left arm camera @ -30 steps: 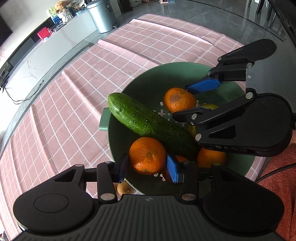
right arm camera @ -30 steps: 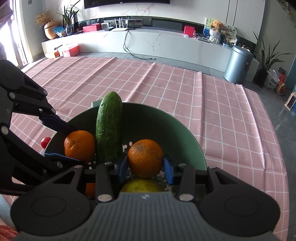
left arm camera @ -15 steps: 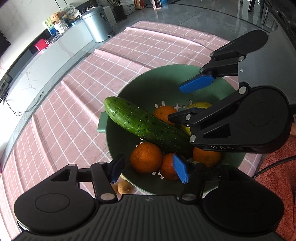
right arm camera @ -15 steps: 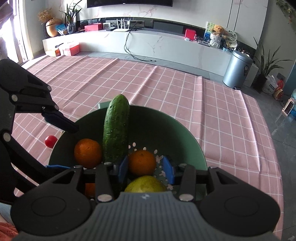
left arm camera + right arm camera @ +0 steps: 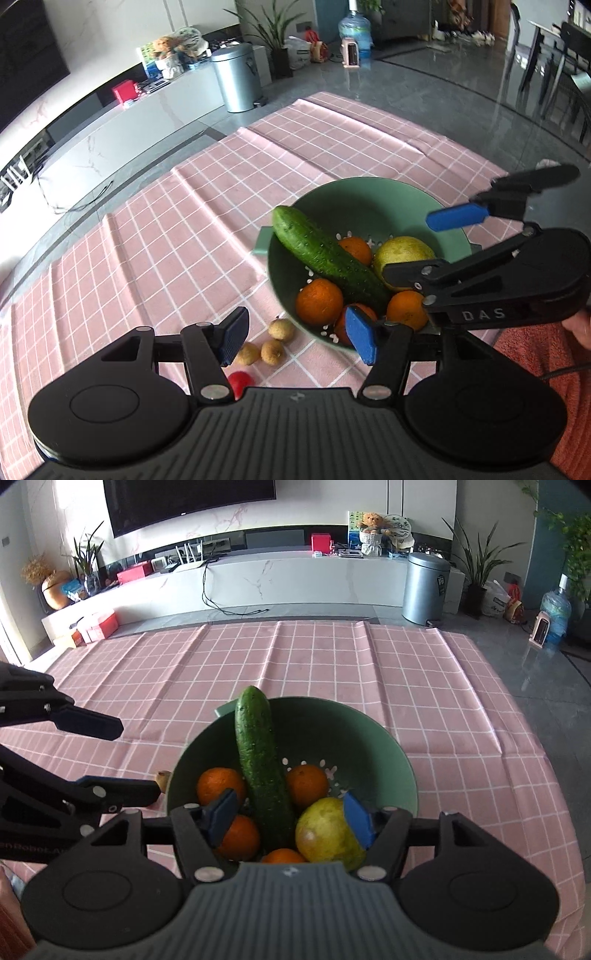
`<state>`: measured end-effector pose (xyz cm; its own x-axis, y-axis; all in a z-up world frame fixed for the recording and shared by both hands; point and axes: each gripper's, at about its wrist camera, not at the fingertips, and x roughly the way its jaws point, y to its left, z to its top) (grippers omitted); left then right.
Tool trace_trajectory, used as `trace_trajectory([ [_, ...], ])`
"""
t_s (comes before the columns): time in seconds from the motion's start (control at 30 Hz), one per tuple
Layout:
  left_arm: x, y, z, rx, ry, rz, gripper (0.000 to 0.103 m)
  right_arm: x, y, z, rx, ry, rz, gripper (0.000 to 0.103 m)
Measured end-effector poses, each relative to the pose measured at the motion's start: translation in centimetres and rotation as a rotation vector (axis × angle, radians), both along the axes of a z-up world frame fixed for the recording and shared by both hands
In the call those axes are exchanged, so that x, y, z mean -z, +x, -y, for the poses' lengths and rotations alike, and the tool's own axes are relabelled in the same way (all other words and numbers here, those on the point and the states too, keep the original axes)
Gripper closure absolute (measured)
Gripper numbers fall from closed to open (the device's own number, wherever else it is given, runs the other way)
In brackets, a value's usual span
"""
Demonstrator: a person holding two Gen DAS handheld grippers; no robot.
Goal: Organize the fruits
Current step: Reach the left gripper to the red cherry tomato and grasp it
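Observation:
A green colander bowl (image 5: 369,192) (image 5: 369,738) on the pink checked cloth holds a cucumber (image 5: 328,258) (image 5: 262,768), several oranges (image 5: 319,301) (image 5: 221,785) and a yellow-green pear (image 5: 402,251) (image 5: 325,830). Three small brown longans (image 5: 271,350) and a red cherry tomato (image 5: 239,382) lie on the cloth left of the bowl. My left gripper (image 5: 297,338) is open above the cloth at the bowl's near left rim, holding nothing. Over the bowl's near side my right gripper (image 5: 290,816) has its jaws opening, with nothing gripped between them.
The pink cloth (image 5: 332,664) covers a glass table, whose edge runs along the far side. Beyond stand a white low cabinet (image 5: 295,576) and a metal bin (image 5: 424,587). A person's orange sleeve (image 5: 535,354) shows at right.
Both grippers let go of their oranges, opened and rose back from the bowl. The oranges now rest in the bowl, and the longans and tomato have come into the left wrist view.

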<state>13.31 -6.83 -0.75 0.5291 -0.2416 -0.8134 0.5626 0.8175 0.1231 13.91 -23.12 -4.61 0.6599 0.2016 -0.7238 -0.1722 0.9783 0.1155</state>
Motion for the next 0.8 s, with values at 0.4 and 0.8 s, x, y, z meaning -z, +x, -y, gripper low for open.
trace_trajectory([
  [0.4,-0.6,-2.2,-6.4,-0.141,-0.132,0.005,0.032,-0.6,-4.9,-4.6,0.075,0.132,0.029,0.04],
  [0.8,3.3,-3.0,-10.6,-0.172,-0.217,-0.033,0.043,3.1,-6.9,-8.8,0.067,0.064,0.031,0.062],
])
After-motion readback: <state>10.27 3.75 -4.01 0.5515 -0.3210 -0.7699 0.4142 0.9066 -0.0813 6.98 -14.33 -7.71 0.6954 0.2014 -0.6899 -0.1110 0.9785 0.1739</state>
